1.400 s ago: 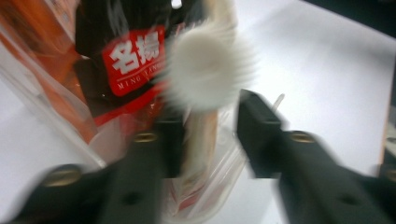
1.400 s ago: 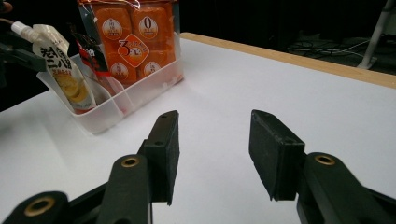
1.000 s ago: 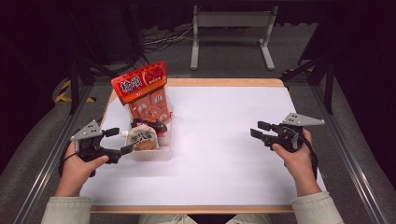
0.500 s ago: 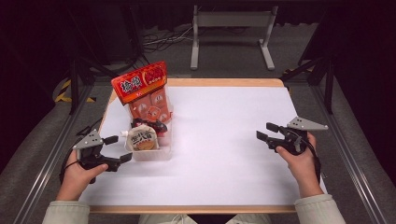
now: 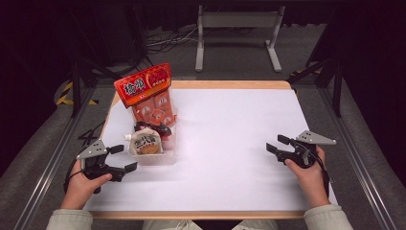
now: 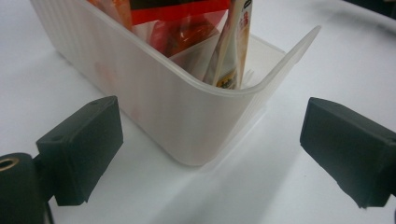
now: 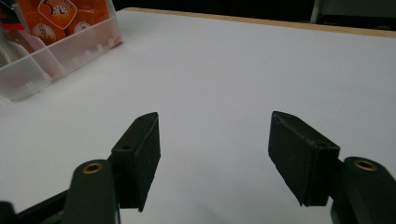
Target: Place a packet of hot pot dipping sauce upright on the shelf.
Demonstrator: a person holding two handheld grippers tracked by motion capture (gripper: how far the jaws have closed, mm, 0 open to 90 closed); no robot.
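One clear bin (image 5: 160,155) sits at the table's (image 5: 230,182) left, holding one big red bag (image 5: 143,86) and several smaller packets. The left gripper (image 5: 123,158) hovers beside its near corner, jaws released; the right gripper (image 5: 276,145), also released, waits far right.

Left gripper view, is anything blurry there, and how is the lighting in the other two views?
In the left gripper view the black pads of the left claw are soft, while the translucent plastic bin looks sharper. In the high view the white table is bright against dark surroundings. In the right gripper view the right claw casts only faint shadow.
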